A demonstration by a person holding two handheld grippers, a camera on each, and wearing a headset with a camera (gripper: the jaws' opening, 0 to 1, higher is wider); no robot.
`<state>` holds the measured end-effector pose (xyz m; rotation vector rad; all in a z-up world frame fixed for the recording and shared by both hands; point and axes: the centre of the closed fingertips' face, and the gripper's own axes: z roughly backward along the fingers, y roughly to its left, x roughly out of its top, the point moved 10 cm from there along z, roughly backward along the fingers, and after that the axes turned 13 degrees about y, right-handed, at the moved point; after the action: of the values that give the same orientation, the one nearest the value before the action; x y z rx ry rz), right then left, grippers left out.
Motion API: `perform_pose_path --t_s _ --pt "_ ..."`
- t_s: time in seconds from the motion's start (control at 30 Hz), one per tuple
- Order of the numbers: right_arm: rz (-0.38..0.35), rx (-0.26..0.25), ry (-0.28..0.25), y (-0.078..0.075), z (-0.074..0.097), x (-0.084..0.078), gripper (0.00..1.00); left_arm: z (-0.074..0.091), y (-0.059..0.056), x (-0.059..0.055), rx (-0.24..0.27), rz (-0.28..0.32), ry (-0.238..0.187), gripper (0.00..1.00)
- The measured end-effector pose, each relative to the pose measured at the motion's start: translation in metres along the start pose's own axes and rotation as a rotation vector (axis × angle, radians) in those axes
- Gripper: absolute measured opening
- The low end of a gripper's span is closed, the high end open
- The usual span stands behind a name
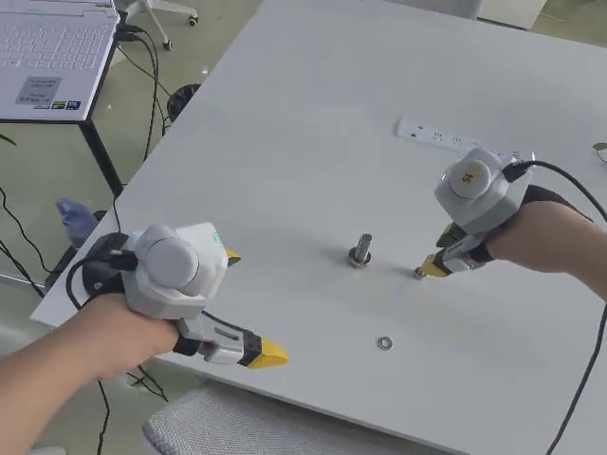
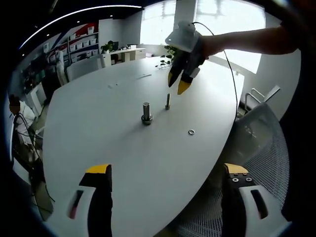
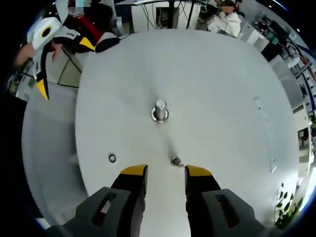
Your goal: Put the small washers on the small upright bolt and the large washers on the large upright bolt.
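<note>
The large upright bolt [image 1: 360, 251] stands mid-table with washers stacked at its base; it also shows as the large bolt [image 2: 146, 113] and the large bolt [image 3: 159, 110]. The small upright bolt [image 1: 418, 273] is just right of it. My right gripper [image 1: 434, 266] hovers open right over the small bolt [image 3: 176, 161], nothing between its jaws [image 3: 166, 172]. One loose washer [image 1: 385, 343] lies flat nearer the front edge, seen too as the washer [image 2: 191, 132] and the washer [image 3: 112, 158]. My left gripper [image 1: 248, 305] is wide open and empty at the front-left edge [image 2: 166, 170].
A white power strip [image 1: 446, 138] lies at the back right of the white table [image 1: 303, 114]. A laptop [image 1: 52, 52] sits on a stand to the far left. A mesh chair [image 1: 218, 427] is below the front edge.
</note>
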<state>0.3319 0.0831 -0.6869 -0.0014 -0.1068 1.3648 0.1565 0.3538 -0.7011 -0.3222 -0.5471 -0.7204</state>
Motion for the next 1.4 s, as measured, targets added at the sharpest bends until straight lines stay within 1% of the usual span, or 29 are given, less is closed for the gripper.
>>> perform_pose_path --t_s 0.1,0.2,0.27,0.3,0.37,0.43,0.53,0.63,0.73,0.83,0.93,1.1,1.2,1.4 --pt "-0.006 0.006 -0.012 0.005 0.002 -0.002 0.32 0.002 0.0 -0.002 0.0 0.004 -0.008 0.94" --pt "-0.011 0.018 -0.014 0.012 0.0 -0.004 0.32 0.001 0.001 -0.004 0.002 0.007 -0.005 0.94" --pt "-0.014 0.03 -0.016 0.018 -0.002 -0.006 0.32 0.001 0.0 -0.004 -0.002 0.005 -0.004 0.94" --pt "-0.01 0.032 -0.012 0.022 -0.003 -0.007 0.32 0.0 0.0 -0.004 -0.004 0.004 -0.003 0.94" --pt "-0.004 0.028 -0.008 0.025 -0.004 -0.008 0.32 -0.001 -0.001 -0.004 -0.008 0.005 0.0 0.94" --pt "-0.006 0.037 -0.014 0.033 -0.004 -0.009 0.31 -0.001 -0.001 -0.004 -0.008 0.005 -0.005 0.93" --pt "0.01 0.034 -0.011 0.042 -0.005 -0.009 0.31 -0.001 0.0 -0.004 -0.009 0.013 -0.012 0.93" --pt "0.016 0.045 -0.014 0.05 -0.006 -0.009 0.31 -0.001 0.0 -0.004 -0.007 0.006 -0.006 0.92" --pt "0.041 0.052 -0.002 0.059 -0.01 -0.01 0.32 -0.001 0.0 -0.005 -0.01 -0.002 0.003 0.91" --pt "0.044 0.069 -0.003 0.065 -0.014 -0.011 0.31 -0.001 -0.001 -0.004 -0.004 -0.009 0.006 0.91" --pt "0.049 0.08 -0.004 0.07 -0.017 -0.011 0.31 0.001 -0.004 0.0 -0.003 -0.006 -0.009 0.91" --pt "0.024 0.102 -0.022 0.077 -0.021 -0.013 0.31 -0.003 -0.006 0.0 -0.009 -0.015 -0.007 0.9" --pt "0.016 0.102 -0.03 0.081 -0.023 -0.014 0.31 -0.003 -0.006 -0.001 -0.01 -0.015 -0.009 0.89" --pt "0.014 0.107 -0.033 0.089 -0.026 -0.011 0.31 -0.002 -0.006 -0.003 -0.015 -0.02 0.005 0.88"
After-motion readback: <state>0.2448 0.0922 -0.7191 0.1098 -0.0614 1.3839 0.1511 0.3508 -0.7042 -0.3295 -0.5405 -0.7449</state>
